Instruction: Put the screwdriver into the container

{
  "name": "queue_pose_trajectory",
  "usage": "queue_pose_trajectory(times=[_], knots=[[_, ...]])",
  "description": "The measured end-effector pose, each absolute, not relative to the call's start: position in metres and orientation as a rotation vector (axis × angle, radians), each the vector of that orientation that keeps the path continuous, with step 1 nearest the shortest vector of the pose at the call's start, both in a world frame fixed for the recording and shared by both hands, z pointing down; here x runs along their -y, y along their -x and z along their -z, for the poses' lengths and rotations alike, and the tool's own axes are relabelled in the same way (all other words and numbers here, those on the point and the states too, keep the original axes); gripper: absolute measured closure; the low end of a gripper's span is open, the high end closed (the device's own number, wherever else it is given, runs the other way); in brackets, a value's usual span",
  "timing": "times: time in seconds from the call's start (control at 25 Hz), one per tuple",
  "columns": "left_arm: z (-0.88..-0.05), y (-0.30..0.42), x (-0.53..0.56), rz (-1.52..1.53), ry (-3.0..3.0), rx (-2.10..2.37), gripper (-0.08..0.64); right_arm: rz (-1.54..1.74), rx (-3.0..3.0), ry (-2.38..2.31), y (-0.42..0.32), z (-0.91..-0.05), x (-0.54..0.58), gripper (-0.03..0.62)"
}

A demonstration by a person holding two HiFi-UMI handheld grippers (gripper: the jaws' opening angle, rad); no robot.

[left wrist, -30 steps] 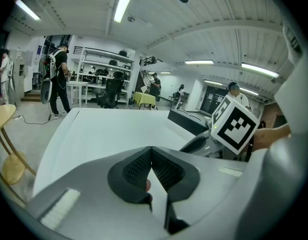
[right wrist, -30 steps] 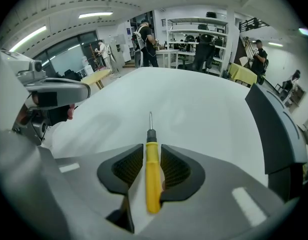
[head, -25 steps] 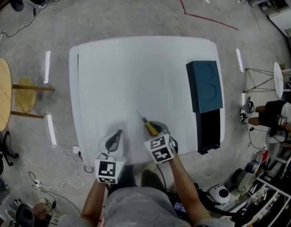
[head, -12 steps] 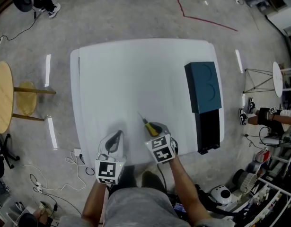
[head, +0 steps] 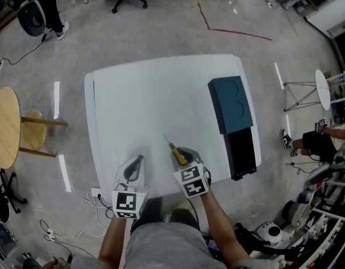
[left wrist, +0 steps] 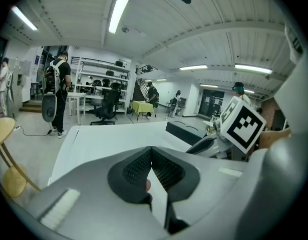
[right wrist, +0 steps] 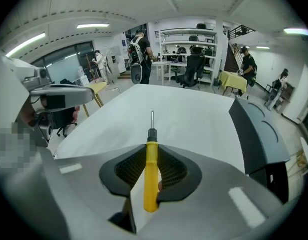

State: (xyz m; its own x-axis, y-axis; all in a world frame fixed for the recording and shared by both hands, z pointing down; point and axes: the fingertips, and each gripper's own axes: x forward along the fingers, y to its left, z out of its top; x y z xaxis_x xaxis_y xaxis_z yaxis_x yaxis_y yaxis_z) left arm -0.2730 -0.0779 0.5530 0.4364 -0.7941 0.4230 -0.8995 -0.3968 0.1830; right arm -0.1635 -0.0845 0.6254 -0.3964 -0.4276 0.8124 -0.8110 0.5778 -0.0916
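A screwdriver with a yellow handle and thin metal shaft sits between the pads of my right gripper, tip pointing away over the white table. The jaws have just been closing and now press on the handle. In the head view the screwdriver sticks out of the right gripper near the table's front edge. My left gripper hangs beside it on the left, jaws shut on nothing, also shown as left gripper. The dark teal container lies at the table's right side, its open black part nearer me.
The white table is bare apart from the container. A round wooden stool stands at the left, cables lie on the floor, and people and office chairs are further off.
The head view has tipped, so table and container sit lower in the picture. Both grippers stay near the front edge, and the screwdriver stays in the right one.
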Motion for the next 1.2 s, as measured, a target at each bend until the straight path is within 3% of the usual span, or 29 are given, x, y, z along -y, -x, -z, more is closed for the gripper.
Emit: queue_pose_trajectory(times=[0.56, 1.2], knots=[[-0.48, 0.237, 0.067, -0.311, -2.494, 1.405, 0.548, -0.529, 2.134, -1.249, 0.131, -0.53, 0.062, 0.517], [-0.444, 0.154, 0.036, -0.328, -2.666, 1.223, 0.548, -0.541, 2.102, -1.579, 0.037, -0.476, 0.014, 0.517]])
